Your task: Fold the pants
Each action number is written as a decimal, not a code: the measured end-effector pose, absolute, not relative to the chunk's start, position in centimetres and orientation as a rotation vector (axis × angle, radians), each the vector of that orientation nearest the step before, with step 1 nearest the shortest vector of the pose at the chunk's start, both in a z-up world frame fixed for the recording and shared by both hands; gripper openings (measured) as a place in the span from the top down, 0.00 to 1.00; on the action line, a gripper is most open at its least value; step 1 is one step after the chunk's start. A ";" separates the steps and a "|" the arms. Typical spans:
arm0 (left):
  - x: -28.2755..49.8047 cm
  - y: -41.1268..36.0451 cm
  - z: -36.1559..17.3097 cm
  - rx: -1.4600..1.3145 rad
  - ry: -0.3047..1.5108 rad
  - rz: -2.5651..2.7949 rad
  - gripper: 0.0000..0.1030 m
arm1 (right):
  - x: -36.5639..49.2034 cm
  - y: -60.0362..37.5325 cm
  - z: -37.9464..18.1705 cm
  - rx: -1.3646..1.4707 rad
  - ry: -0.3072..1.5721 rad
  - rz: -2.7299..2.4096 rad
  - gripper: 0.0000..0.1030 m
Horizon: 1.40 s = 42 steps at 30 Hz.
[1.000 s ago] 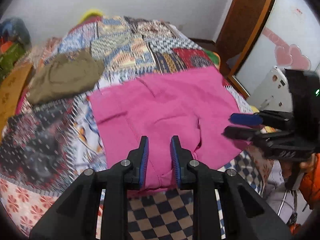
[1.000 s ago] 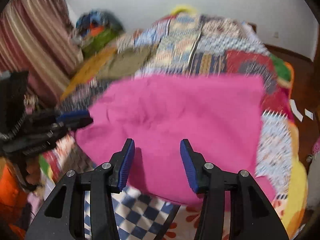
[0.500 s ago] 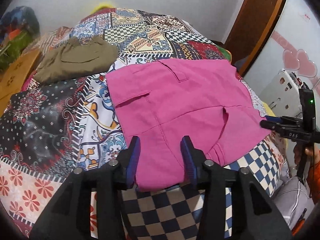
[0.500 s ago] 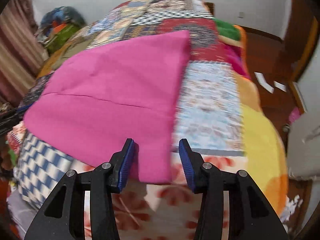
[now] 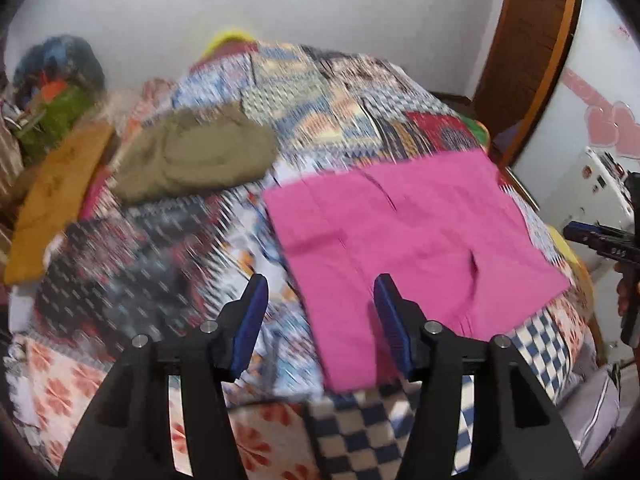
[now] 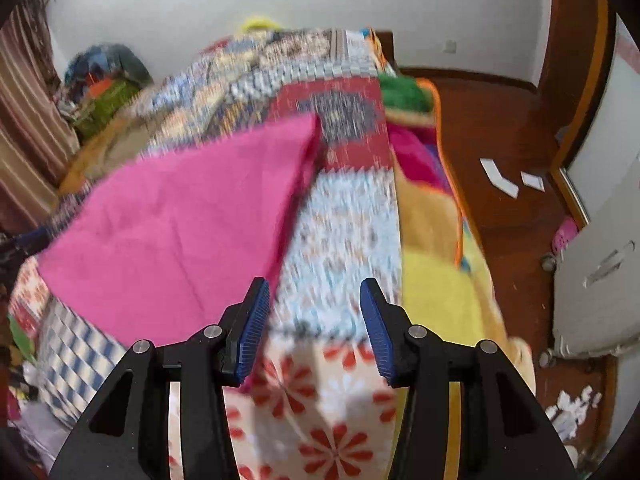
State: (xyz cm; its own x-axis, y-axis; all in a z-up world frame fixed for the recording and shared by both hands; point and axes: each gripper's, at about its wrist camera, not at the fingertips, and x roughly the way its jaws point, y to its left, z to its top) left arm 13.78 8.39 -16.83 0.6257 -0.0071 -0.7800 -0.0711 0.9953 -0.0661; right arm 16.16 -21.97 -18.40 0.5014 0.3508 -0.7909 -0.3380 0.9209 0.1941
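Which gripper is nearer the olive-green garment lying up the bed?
Left. The left gripper hangs over the pink pants' near left corner, jaws opening, the olive-green garment ahead-left. The right gripper is off the pants' far side.

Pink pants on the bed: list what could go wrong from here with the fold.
1. The pink pants reach the near edge of the patchwork quilt; a careless tug could drag them off the bed.
2. The left gripper, its jaws opening with nothing gripped, hovers over the pants' left edge and could pinch quilt along with cloth.
3. The right gripper is open beside the pants' edge, over bare quilt, and could close on nothing.
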 end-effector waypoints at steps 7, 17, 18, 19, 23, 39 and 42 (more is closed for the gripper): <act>17.8 12.1 -14.7 -0.133 0.855 0.116 0.46 | 20.7 -19.5 -17.1 0.025 0.898 0.437 0.58; 26.6 14.1 -20.2 -0.203 0.982 0.095 0.45 | 28.7 -16.7 -20.4 0.048 0.991 0.463 0.58; 26.9 14.0 -20.8 -0.208 0.993 0.096 0.43 | 29.3 -16.7 -20.8 0.059 0.999 0.463 0.58; 27.4 14.2 -21.5 -0.212 1.006 0.098 0.41 | 29.8 -16.6 -21.2 0.070 1.008 0.464 0.58; 28.8 14.0 -23.6 -0.234 1.047 0.075 0.40 | 31.5 -16.4 -22.7 0.121 1.041 0.487 0.58; 29.4 12.1 -24.8 -0.205 1.050 0.010 0.65 | 31.3 -15.6 -20.6 0.151 0.892 0.574 0.94; 29.1 11.8 -24.0 -0.185 1.023 0.009 0.73 | 31.5 -15.7 -19.4 0.182 0.858 0.581 0.94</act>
State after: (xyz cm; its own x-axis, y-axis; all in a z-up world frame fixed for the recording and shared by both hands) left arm 29.06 11.77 -24.02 0.5218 -0.0788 -0.8494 -0.0944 0.9843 -0.1493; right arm 31.55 -15.75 -19.43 0.5108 0.5505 -0.6604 -0.4084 0.8313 0.3770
